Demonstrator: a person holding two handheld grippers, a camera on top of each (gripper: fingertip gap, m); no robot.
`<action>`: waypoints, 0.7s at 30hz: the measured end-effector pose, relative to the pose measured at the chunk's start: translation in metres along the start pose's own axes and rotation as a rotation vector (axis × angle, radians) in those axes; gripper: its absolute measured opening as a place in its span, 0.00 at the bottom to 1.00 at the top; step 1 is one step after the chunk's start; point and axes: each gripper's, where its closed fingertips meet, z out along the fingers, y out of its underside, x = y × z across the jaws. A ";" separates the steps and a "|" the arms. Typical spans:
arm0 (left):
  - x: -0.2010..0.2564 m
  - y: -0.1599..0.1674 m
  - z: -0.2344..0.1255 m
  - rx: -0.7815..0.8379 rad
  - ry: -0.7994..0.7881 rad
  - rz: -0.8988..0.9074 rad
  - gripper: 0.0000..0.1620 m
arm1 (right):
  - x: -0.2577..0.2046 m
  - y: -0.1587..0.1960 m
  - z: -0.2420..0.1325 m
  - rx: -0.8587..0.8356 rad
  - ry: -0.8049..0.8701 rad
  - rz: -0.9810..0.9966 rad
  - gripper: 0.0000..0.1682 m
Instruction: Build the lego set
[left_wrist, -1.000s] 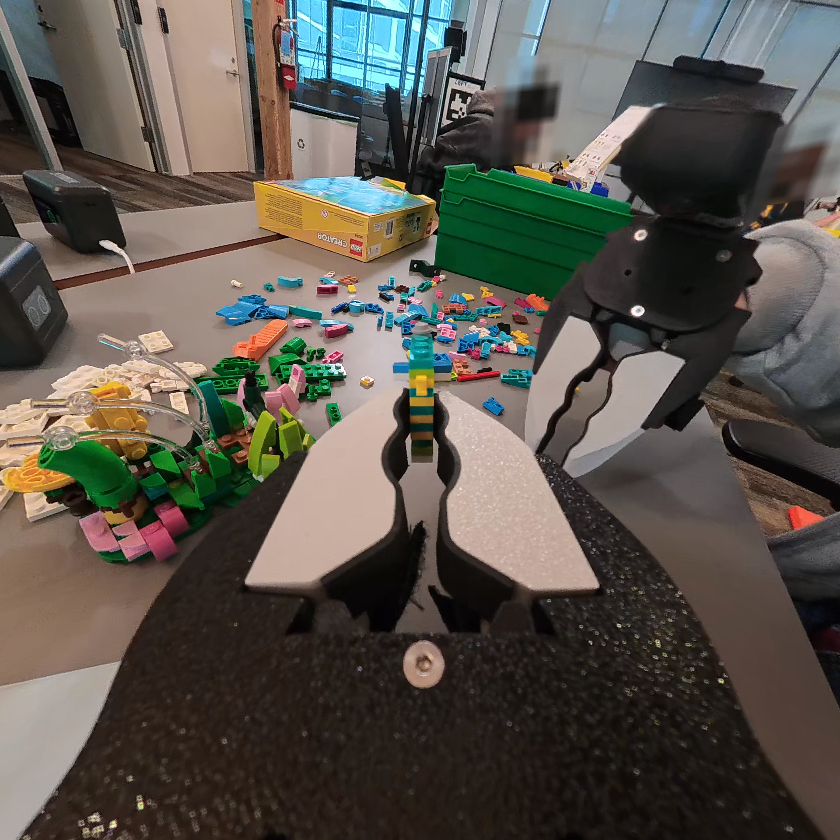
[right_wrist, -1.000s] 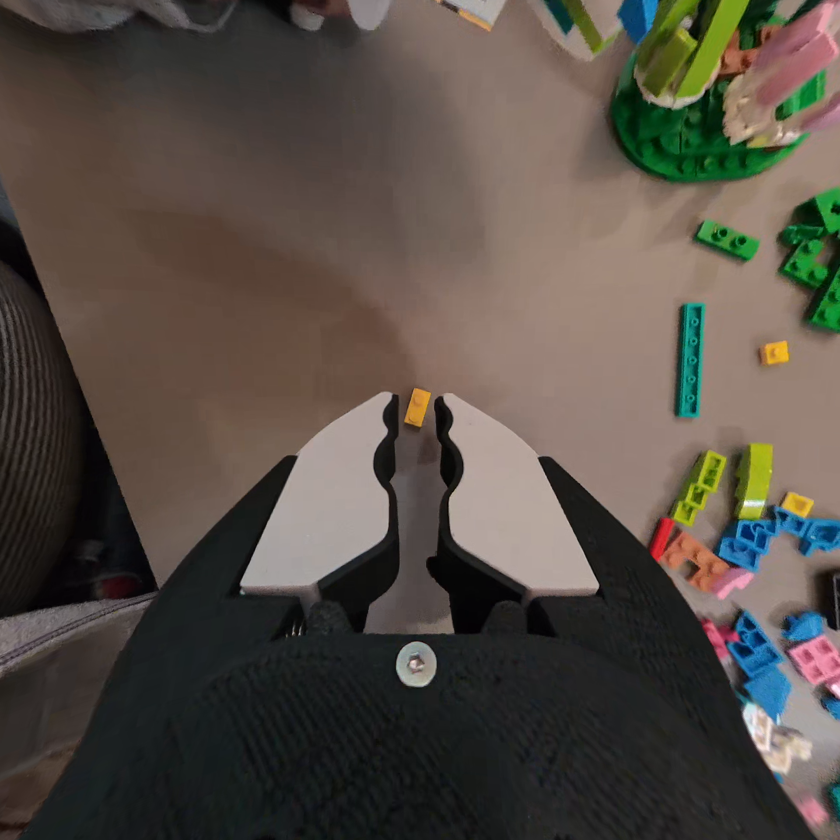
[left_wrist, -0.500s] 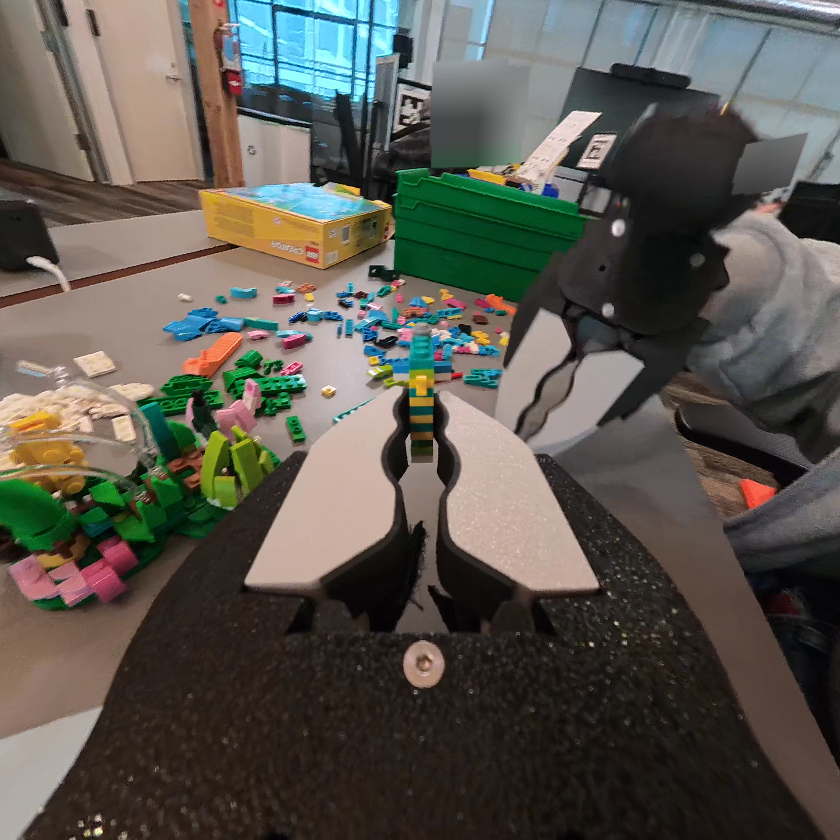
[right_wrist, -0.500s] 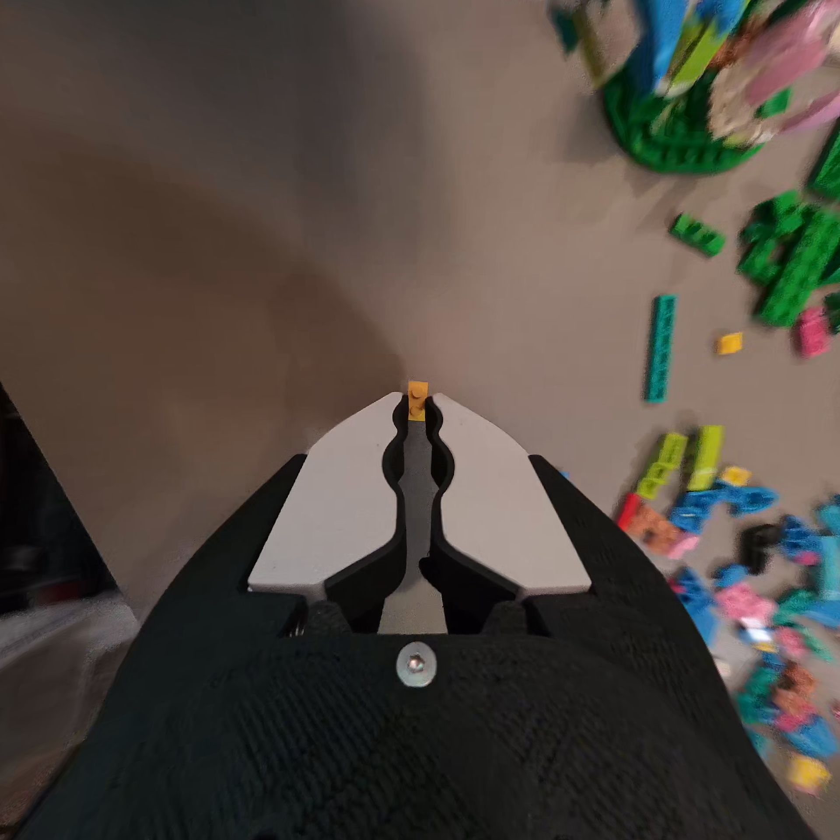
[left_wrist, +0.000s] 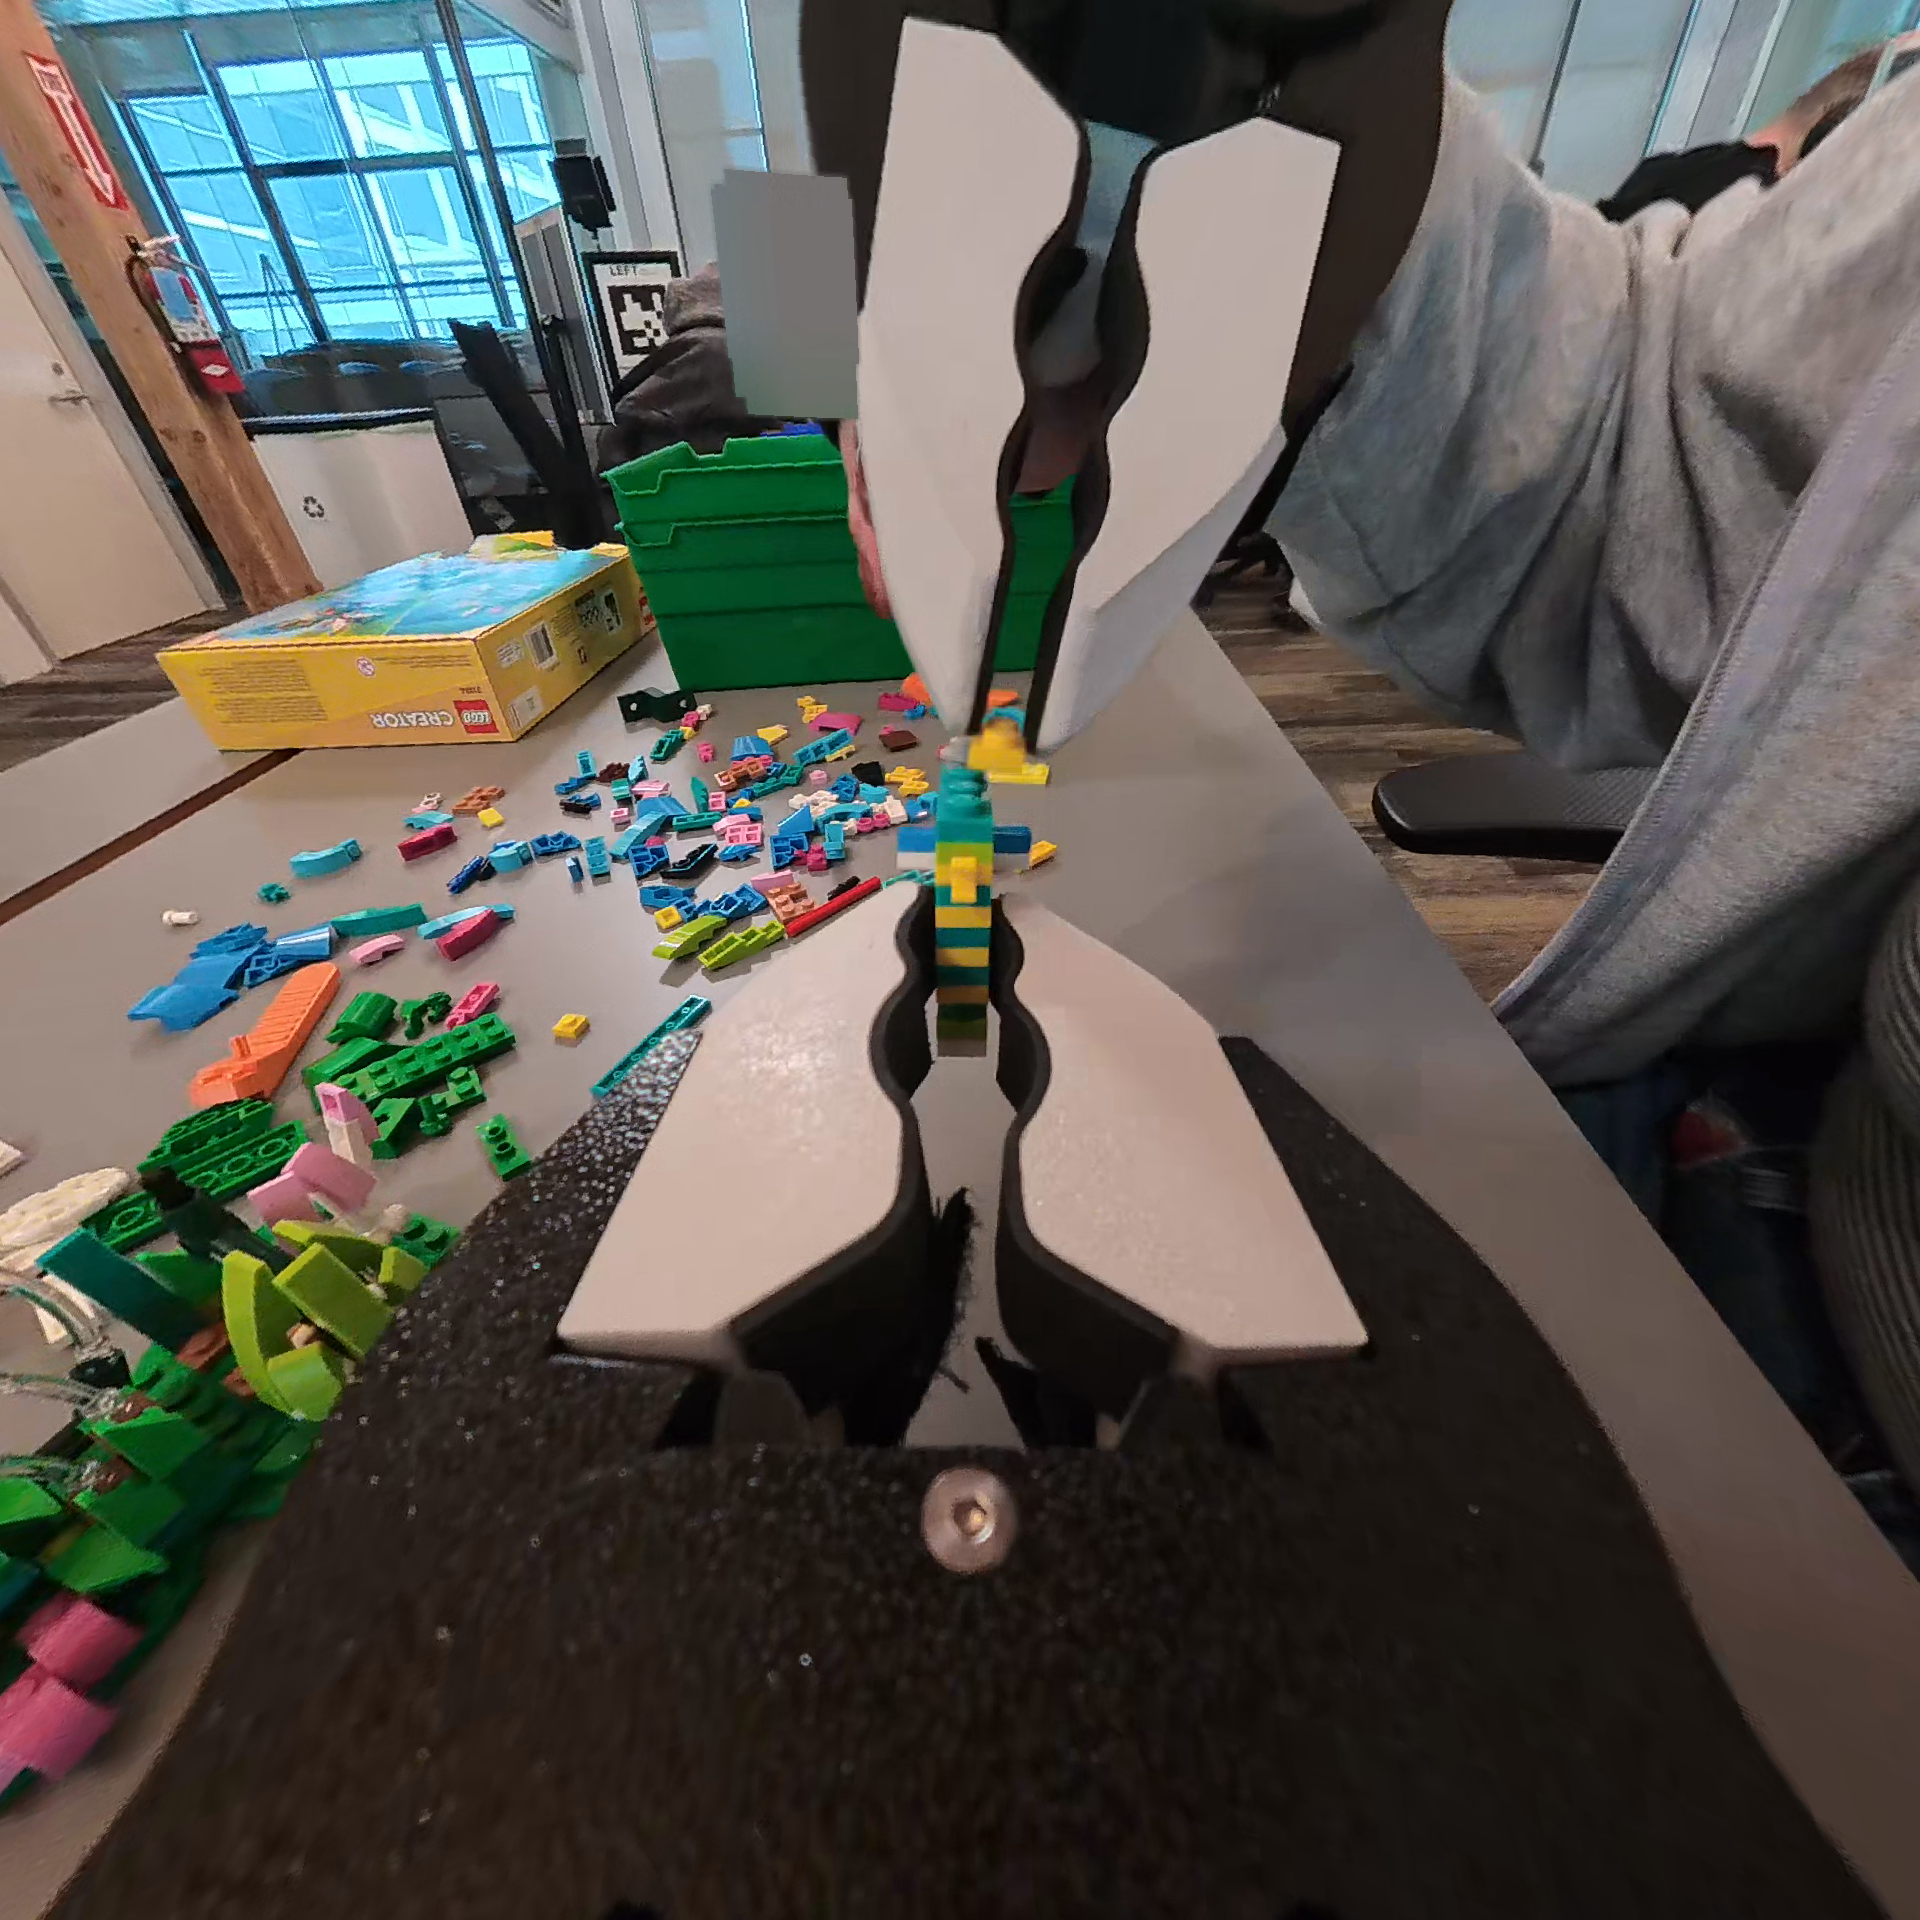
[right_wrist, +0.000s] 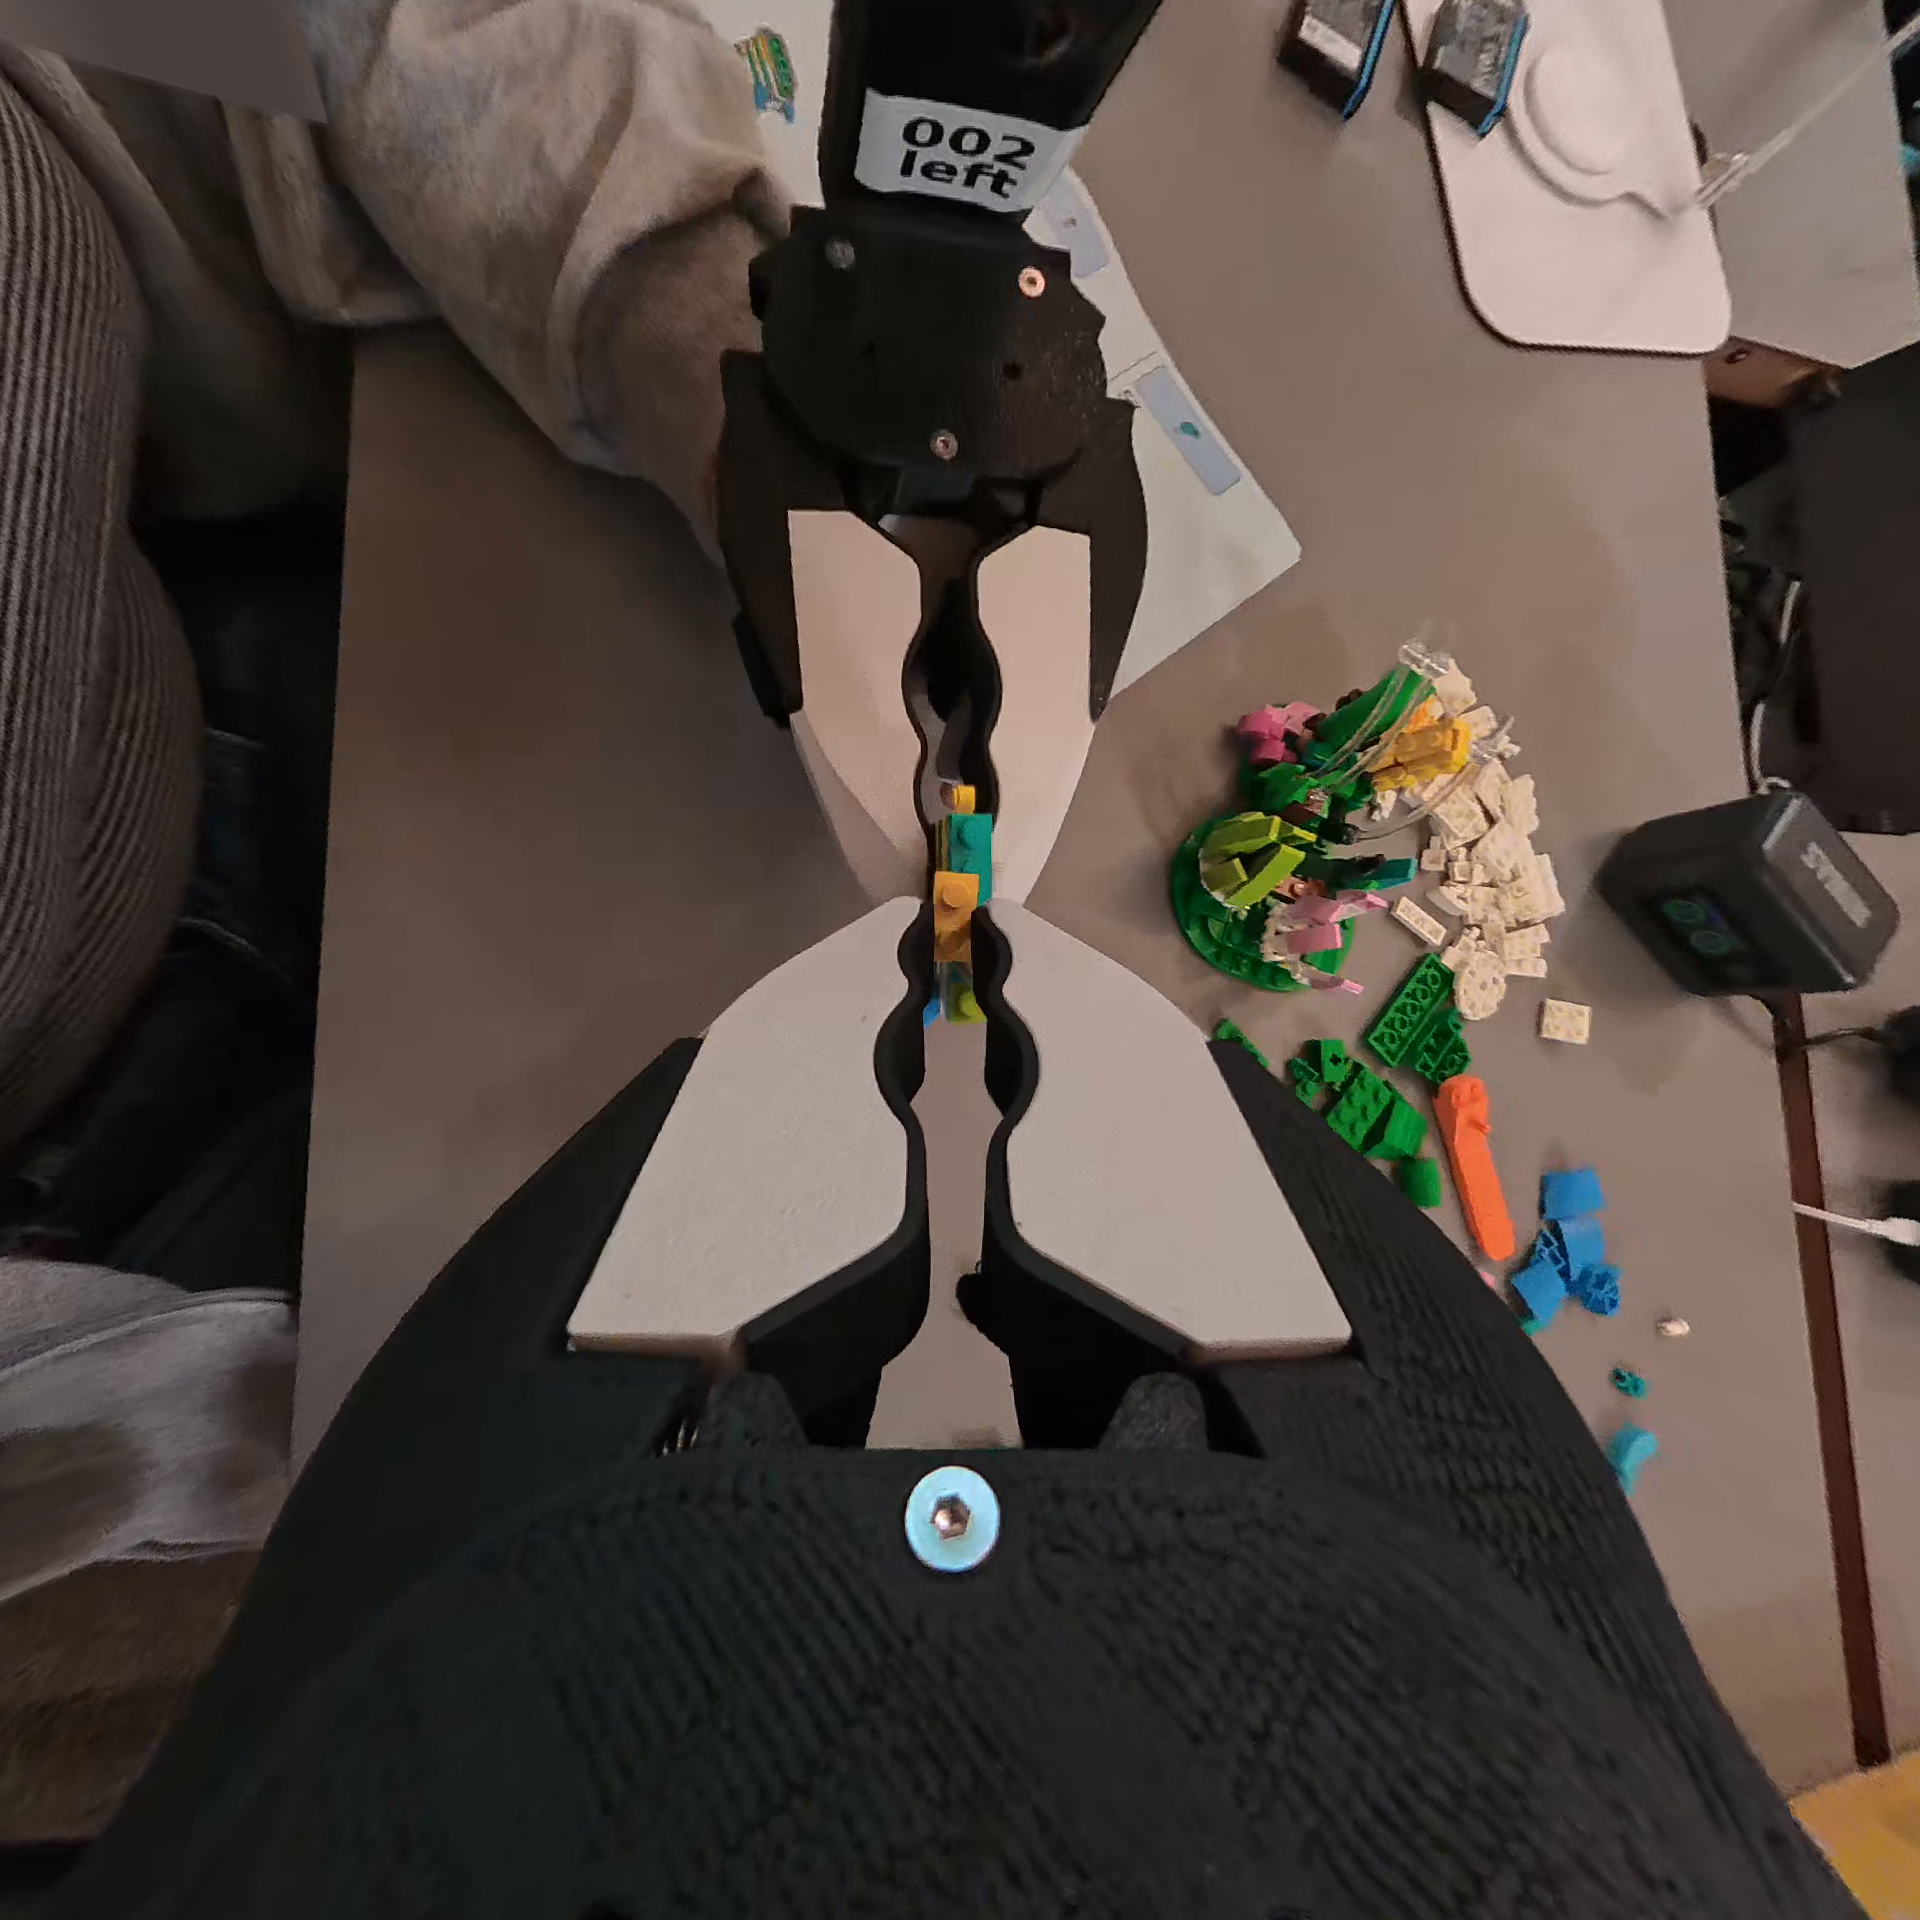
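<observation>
Holding the stack (left_wrist: 961, 935) upright in our left gripper (left_wrist: 961, 914), jaws clenched on its lower striped layers, we have its top poking clear above the fingertips. Our right gripper (left_wrist: 997, 727) comes down from above with its jaws pinched on a small yellow piece (left_wrist: 997, 750), which sits just over the stack's teal top; whether the two are touching yet we cannot tell. From the right wrist view the piece (right_wrist: 954, 914) lines up with the stack (right_wrist: 964, 847) between the two sets of fingertips, both hanging above the table (right_wrist: 582, 831) rather than resting on it. As for progress, we judge the set to be partly built: a green plant model (right_wrist: 1278, 883) with pink and lime parts stands finished or close to it (we cannot say which), and the stack has several layers. Much looks left, though, since loose bricks (left_wrist: 727, 821) in blue, teal, pink and green lie scattered across the table, with white ones (right_wrist: 1496, 862) heaped beside the model. The yellow box (left_wrist: 416, 655) and green bins (left_wrist: 748, 561) sit at the far edge.
</observation>
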 end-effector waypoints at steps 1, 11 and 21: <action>0.001 0.000 0.000 -0.001 0.001 0.010 0.05 | 0.000 0.000 0.001 0.000 -0.011 0.008 0.03; 0.003 0.003 0.002 -0.033 -0.003 0.066 0.05 | -0.002 0.003 0.004 -0.034 -0.055 0.030 0.03; 0.007 0.006 0.004 -0.042 0.021 0.070 0.05 | -0.006 0.005 0.004 -0.074 -0.072 -0.057 0.03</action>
